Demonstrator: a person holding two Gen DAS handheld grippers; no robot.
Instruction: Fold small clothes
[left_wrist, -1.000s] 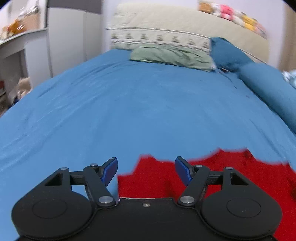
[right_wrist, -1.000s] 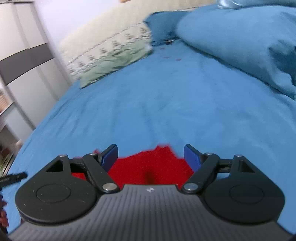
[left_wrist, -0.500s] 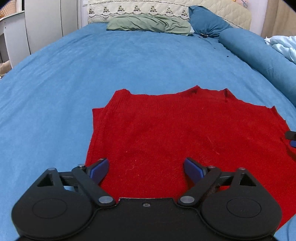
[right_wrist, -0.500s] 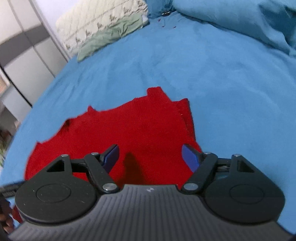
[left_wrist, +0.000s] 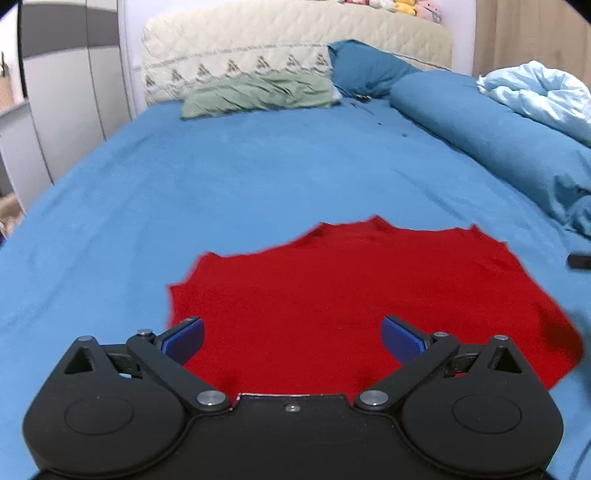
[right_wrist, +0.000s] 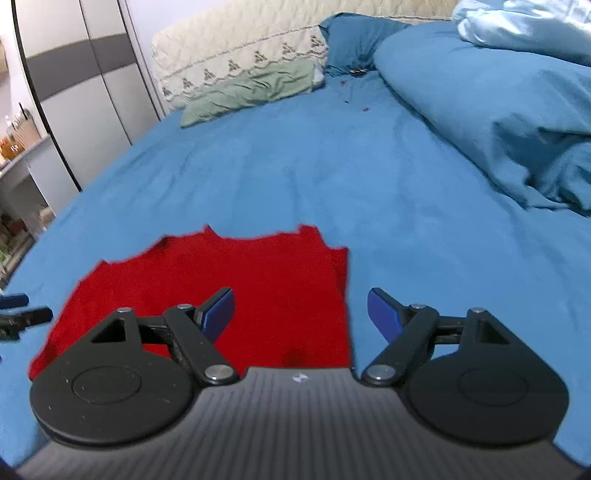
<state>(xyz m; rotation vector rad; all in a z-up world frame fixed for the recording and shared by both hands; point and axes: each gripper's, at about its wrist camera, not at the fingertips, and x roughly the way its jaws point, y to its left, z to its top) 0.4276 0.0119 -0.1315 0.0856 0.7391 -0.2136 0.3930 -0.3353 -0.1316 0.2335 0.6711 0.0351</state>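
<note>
We have the red garment (left_wrist: 369, 295) spread flat on the bed (left_wrist: 258, 177); our left hand-held gripper (left_wrist: 291, 338), jaws just opened wide, and right hand-held gripper (right_wrist: 300, 314) hover empty. Next we must pinch an edge to fold.

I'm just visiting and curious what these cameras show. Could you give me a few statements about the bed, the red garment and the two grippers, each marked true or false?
1. The red garment lies spread on the blue bed sheet. True.
2. The left gripper is clamped on the garment. False: its jaws stand wide apart, having just been opening, gripping nothing.
3. A green pillow lies by the headboard. True.
4. The right gripper is shut. False: it is open.
5. The garment is folded into a neat small square. False: it lies spread out, not yet folded small.
</note>
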